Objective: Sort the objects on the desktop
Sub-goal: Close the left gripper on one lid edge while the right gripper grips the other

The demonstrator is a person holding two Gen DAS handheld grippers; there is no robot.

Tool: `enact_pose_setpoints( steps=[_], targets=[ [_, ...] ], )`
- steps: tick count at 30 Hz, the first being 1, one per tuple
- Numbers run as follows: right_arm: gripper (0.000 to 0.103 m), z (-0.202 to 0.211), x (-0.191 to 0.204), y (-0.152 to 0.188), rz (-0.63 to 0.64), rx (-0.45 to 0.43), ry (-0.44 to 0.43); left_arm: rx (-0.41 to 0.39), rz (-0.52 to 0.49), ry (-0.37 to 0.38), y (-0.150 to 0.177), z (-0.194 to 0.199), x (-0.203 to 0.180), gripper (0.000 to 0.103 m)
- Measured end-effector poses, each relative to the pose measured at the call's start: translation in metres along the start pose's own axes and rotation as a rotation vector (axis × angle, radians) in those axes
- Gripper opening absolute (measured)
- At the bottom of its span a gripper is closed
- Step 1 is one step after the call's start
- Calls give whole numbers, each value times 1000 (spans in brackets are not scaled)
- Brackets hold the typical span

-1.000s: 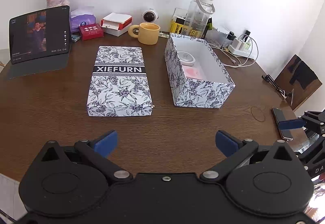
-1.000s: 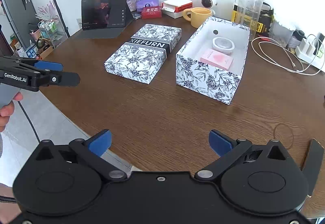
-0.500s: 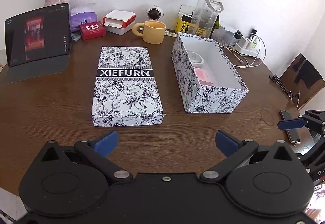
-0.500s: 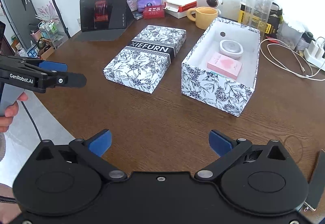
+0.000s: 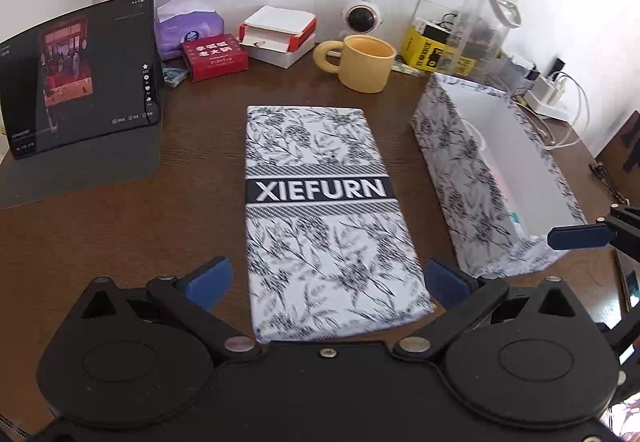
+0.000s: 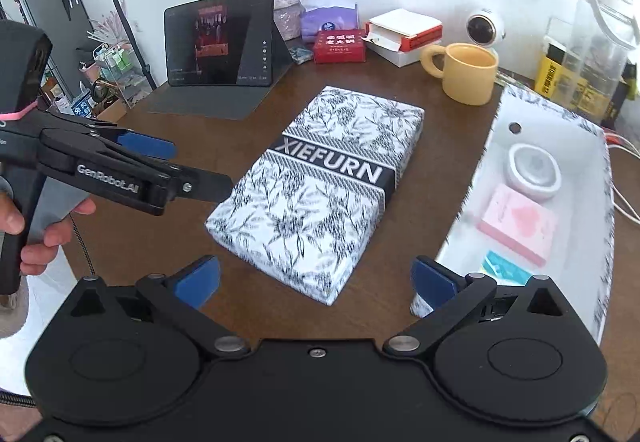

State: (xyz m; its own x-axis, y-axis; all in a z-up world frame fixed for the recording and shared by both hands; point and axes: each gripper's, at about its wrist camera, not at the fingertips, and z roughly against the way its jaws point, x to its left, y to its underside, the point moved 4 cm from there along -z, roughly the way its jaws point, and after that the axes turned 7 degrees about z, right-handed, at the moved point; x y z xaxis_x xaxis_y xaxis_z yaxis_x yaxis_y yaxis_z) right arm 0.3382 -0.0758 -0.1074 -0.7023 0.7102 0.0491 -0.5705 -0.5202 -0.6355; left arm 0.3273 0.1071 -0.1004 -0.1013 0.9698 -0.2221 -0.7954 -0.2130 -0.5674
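On the brown wooden desk (image 5: 100,242), at the centre of the left wrist view, lies the flat rectangular lid printed with black-and-white flowers and a dark "XIEFURN" band (image 5: 320,209). At 3 o'clock of it, just beside but apart, stands the matching open floral cardboard box (image 5: 460,177). In the right wrist view we see in that box a round white dish (image 6: 535,171), a pink flat packet (image 6: 520,224) and a small teal packet (image 6: 505,269).

Our left tool (image 5: 328,278) is spread wide with nothing between its blue pads, which straddle the near short end of the lid without touching it that we can make out. Our right tool (image 6: 316,282) is likewise spread and empty, hanging over the desk between the lid's near corner and the box's near end.

We judge the step in hand to be an approach to the lid, most likely to take it up and cover the box, though the same layout would also fit a lid set aside with more things to go in. If the lid is to be taken, the left tool must close across its width at the near end, and the right one support another edge, since so broad and flat a piece may tip in a single pinch.

In the left wrist view the lid's long axis runs from 6 to 12 o'clock, its lettering upright to us; the box's long axis lies nearly parallel, leaning slightly towards 11 o'clock.
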Motion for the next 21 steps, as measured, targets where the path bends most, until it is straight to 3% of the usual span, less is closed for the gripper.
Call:
enact_pose_setpoints(
  steps=[6, 10, 21],
  targets=[
    [103, -79, -7, -34, -31, 31, -1, 61, -1, -30, -39, -74, 37, 103],
    [103, -111, -13, -39, -65, 60, 11, 110, -13, 5, -53, -108, 54, 103],
    [103, -151, -30, -32, -141, 108, 52, 180, -36, 111, -54, -143, 61, 103]
  ],
)
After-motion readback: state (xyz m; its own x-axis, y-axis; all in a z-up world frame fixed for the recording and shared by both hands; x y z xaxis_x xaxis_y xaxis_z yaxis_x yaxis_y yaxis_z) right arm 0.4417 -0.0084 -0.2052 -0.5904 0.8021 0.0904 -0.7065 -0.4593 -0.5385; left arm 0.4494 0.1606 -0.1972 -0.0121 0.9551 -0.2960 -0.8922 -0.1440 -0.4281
